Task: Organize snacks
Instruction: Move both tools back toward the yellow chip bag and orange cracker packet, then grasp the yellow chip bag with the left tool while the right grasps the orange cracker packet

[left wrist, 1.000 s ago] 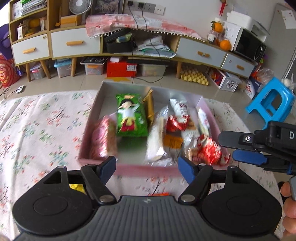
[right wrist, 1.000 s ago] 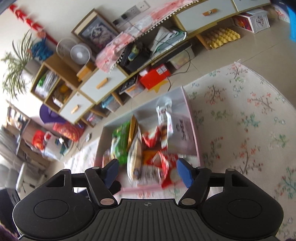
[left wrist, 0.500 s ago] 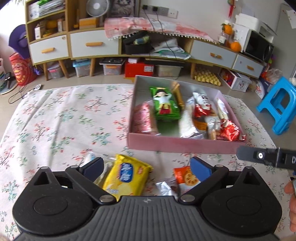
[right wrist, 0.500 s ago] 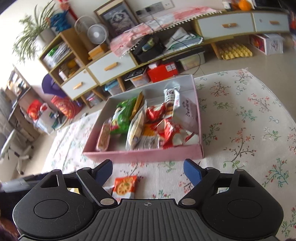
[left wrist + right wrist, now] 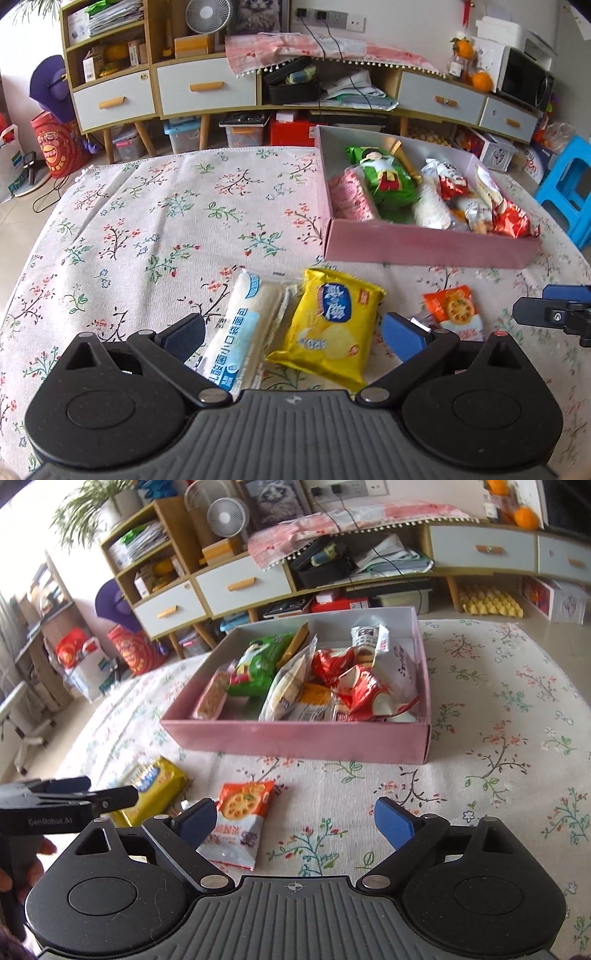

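Flowered tablecloth under everything, pink box already crowded. Left gripper spread empty over yellow bag; right gripper opening, empty, above orange cracker packet, probably next for boxing.

Across the top of the frame we see a long wooden sideboard with white drawers — a fan upper left, a microwave upper right, a blue stool at right.
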